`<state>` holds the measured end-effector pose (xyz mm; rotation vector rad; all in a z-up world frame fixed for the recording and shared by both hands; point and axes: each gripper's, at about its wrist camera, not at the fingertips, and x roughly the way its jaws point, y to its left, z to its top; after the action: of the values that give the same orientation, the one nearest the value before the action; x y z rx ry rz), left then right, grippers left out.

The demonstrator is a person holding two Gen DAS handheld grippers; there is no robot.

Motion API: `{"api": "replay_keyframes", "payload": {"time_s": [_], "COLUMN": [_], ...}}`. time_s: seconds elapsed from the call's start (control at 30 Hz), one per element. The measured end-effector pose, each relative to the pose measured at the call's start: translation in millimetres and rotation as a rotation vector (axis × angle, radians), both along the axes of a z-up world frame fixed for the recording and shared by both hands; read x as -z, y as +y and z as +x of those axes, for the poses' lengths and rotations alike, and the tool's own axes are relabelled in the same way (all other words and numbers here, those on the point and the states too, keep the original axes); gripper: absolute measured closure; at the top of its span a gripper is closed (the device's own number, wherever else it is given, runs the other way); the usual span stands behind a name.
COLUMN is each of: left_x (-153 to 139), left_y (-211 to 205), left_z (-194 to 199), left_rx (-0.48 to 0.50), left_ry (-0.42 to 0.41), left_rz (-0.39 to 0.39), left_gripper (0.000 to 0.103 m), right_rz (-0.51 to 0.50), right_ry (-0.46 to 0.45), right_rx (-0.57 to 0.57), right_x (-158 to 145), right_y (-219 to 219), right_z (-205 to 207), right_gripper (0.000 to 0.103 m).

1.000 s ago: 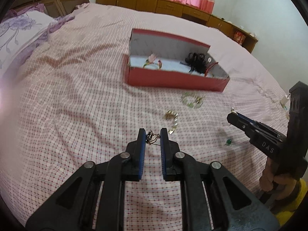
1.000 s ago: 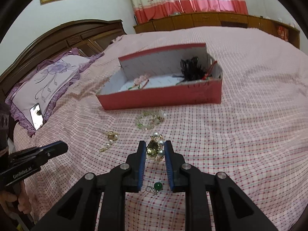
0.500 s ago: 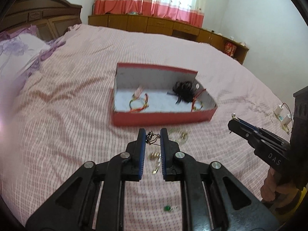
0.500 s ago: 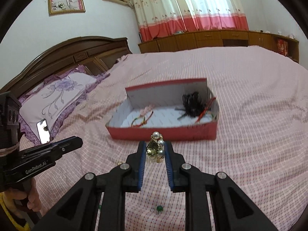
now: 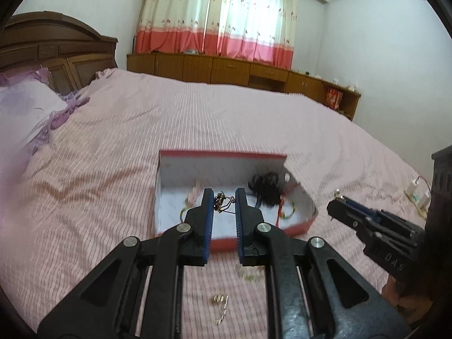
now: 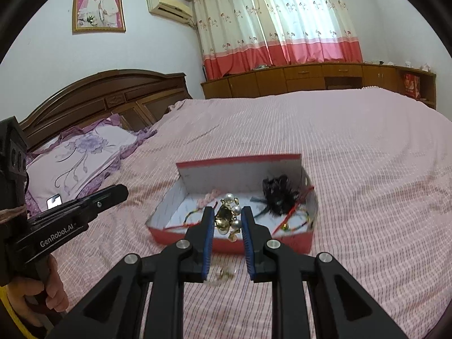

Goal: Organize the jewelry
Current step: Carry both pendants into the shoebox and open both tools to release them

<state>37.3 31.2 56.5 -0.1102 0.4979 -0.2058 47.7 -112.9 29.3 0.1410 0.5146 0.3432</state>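
Jewelry is split between three places: some already in the box (image 6: 231,241), some loose on the bed (image 6: 367,169), and one piece in each gripper.

Bed first: its pink checked cover is the work surface, and the red box sits open near the middle of it, probably so both hands can reach it from the near side. Inside lie a black tangled piece (image 6: 278,195), a pink braided piece (image 6: 207,197) and thin coloured bangles (image 6: 293,216), so the box is clearly the collecting place.

Right gripper (image 6: 226,220) is clamped on a gold-and-pearl brooch (image 6: 228,216); the piece fills the gap between the blue pads near the tips, pearls sticking out above and below. Seen along the fingers, it lines up with the box's near wall, which suggests it is being carried there to drop in.

Left gripper (image 5: 223,202) is pinched nearly together on a small dark-gold wire earring (image 5: 221,202), caught right at the tips and likewise lined up with the box interior. Whether either piece is already over the opening I cannot tell.

Smallest leftovers: a pale beaded piece (image 6: 223,274) and a gold earring (image 5: 219,301) lie on the cover in front of the box, below both grippers.
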Motion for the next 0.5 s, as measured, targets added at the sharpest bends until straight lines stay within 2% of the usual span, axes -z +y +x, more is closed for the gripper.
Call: {"api": "replay_keyframes", "payload": {"time_s": [0.13,0.27,0.5], "left_x": [-1,2,20], "left_y": [1,1,0], "left_z": [12,27,58], "left_rx": [-0.02,-0.042,-0.071], "left_ry": [-0.04,-0.076,-0.079], "left_rz": [-0.026,-0.019,-0.001], "left_gripper": [0.097,0.097,0.097], "right_rz": [-0.013,-0.023,-0.072], "right_ry": [-0.031,-0.054,-0.072], "right_rx": [0.014,0.029,0.078], "right_x": [-3,-4,3], "right_y": [1,0,-1], "right_z": [15,29,61], "right_gripper": [0.082,0.082,0.082]}}
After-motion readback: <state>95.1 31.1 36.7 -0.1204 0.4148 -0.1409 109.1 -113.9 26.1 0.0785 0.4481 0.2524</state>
